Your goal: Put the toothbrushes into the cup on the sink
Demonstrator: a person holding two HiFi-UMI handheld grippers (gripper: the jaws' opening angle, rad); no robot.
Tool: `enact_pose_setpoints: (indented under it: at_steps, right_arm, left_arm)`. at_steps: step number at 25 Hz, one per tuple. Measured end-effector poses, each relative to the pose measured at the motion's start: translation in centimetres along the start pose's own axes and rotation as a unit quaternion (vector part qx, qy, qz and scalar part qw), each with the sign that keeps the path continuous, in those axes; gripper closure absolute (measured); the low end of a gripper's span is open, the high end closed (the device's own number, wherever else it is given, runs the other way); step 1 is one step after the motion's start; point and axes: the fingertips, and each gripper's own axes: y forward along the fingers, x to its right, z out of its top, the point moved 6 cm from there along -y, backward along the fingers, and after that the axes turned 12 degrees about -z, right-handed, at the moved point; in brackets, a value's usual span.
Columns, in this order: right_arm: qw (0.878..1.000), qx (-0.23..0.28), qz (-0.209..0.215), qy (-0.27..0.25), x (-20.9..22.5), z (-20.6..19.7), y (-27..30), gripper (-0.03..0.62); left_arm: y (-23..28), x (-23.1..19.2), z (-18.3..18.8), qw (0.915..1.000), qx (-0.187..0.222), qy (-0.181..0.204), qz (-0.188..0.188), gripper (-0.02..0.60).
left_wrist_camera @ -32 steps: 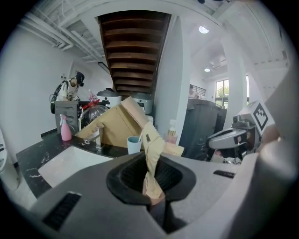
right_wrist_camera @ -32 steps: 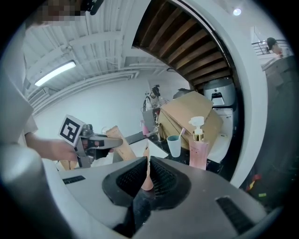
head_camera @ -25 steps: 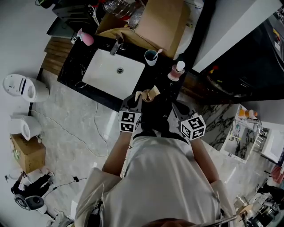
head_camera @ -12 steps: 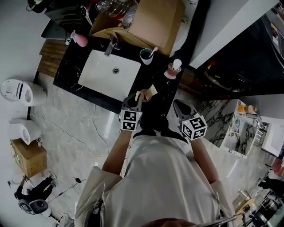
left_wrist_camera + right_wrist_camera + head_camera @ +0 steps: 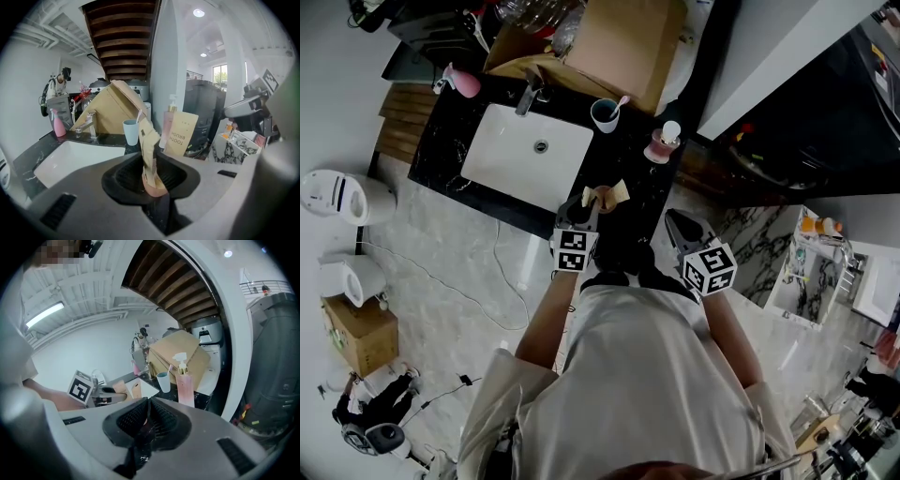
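Observation:
A pale blue cup (image 5: 605, 114) (image 5: 131, 132) (image 5: 163, 381) stands on the black counter right of the white sink (image 5: 502, 155), with a pink toothbrush (image 5: 622, 101) in it. My left gripper (image 5: 581, 208) (image 5: 151, 171) is at the counter's front edge. Its jaws are opening, and a crumpled tan paper toothbrush wrapper (image 5: 149, 154) stands upright between them with a gap on each side. A tan box printed TOOTH BRUSH (image 5: 181, 134) stands beyond it. My right gripper (image 5: 678, 225) (image 5: 145, 416) hangs right of the counter, shut, with nothing seen sticking out of it.
A pink pump bottle (image 5: 664, 145) (image 5: 184, 385) stands right of the cup. Behind the faucet (image 5: 530, 94) lies a big cardboard box (image 5: 623, 42). A pink spray bottle (image 5: 464, 82) is at the counter's left end. White appliances (image 5: 337, 192) and a cord lie on the floor.
The counter has slid slightly up and left in the head view. The left gripper with the wrapper has edged toward the counter. The right gripper has stayed put.

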Motion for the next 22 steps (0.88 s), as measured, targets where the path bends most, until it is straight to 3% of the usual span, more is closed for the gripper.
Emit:
enact_pose_setpoints:
  at_steps: [6,22]
  right_arm:
    - [1.0,-0.002,0.003,-0.002,-0.4,-0.3,-0.2,0.551]
    - [0.999,0.012,0.007,-0.031,-1.7,0.7,-0.8,0.551]
  left_arm:
    - [-0.6,0.2,-0.2,1.0,0.001,-0.008,0.002,0.439]
    - [-3.9,1.3,0.6,0.999,0.035,-0.026,0.012,0.437]
